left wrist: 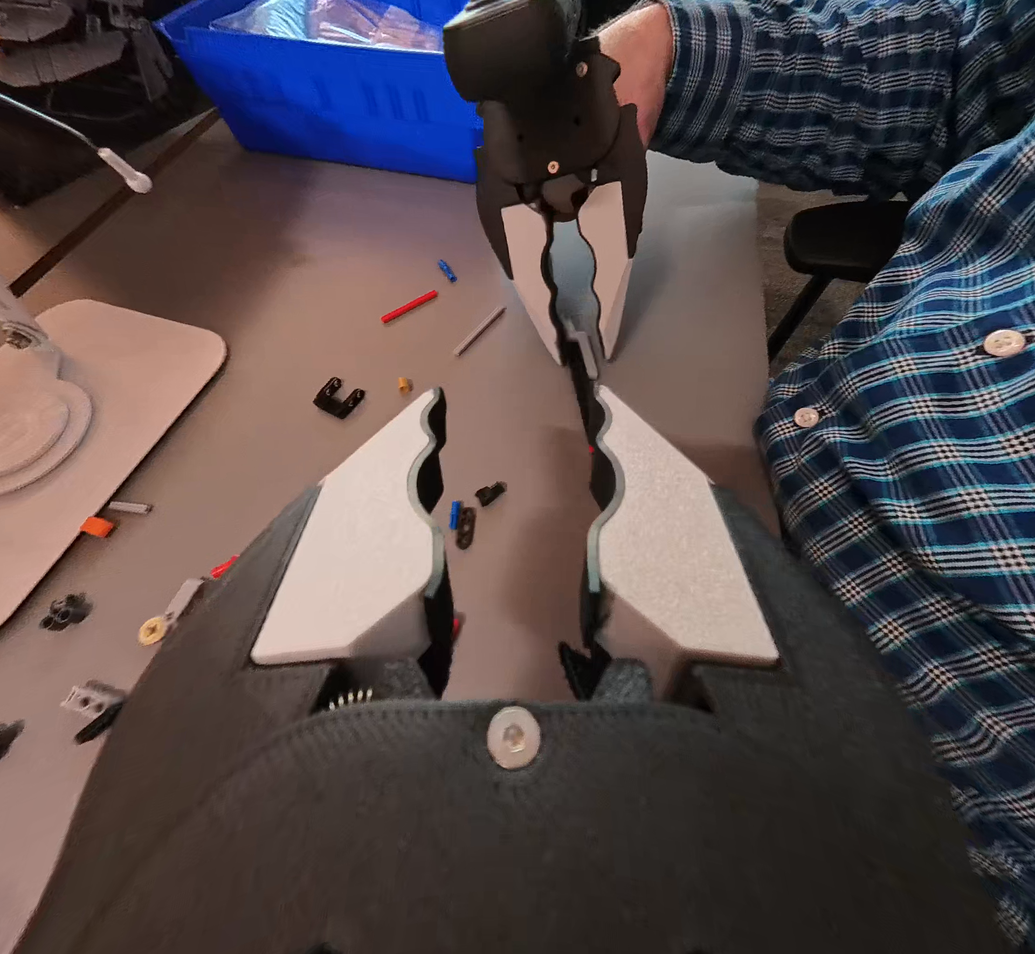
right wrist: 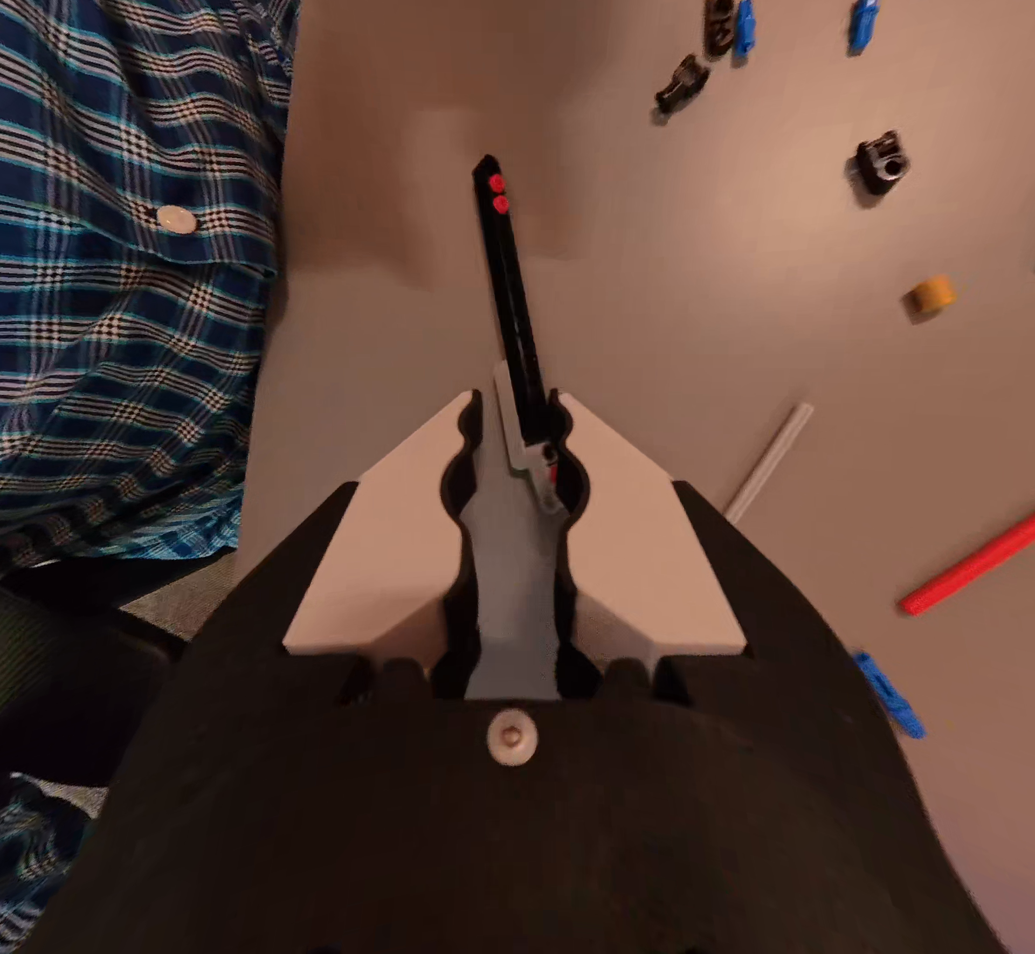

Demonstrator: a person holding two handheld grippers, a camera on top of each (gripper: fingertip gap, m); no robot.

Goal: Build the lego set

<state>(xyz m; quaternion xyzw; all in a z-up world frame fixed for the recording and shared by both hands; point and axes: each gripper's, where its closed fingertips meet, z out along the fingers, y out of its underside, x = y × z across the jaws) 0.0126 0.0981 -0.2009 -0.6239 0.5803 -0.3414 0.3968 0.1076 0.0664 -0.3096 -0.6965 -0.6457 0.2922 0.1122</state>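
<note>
Now the right gripper (right wrist: 515, 406), at frame centre, clenches the black beam assembly (right wrist: 507, 289) with its red pins (right wrist: 497, 193), while the left gripper (left wrist: 518, 401) gapes empty below it, so it should close squarely and steadily.

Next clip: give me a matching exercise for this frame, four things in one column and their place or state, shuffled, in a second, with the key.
Things
1. black beam
2. left claw
3. red axle
4. blue bin

Place or state
A. lying loose on the table
B. open, holding nothing
C. at the table's far edge
D. held in the right claw, two red pins at its free end

Pairs: 1-D, 2-B, 3-A, 4-C
</note>
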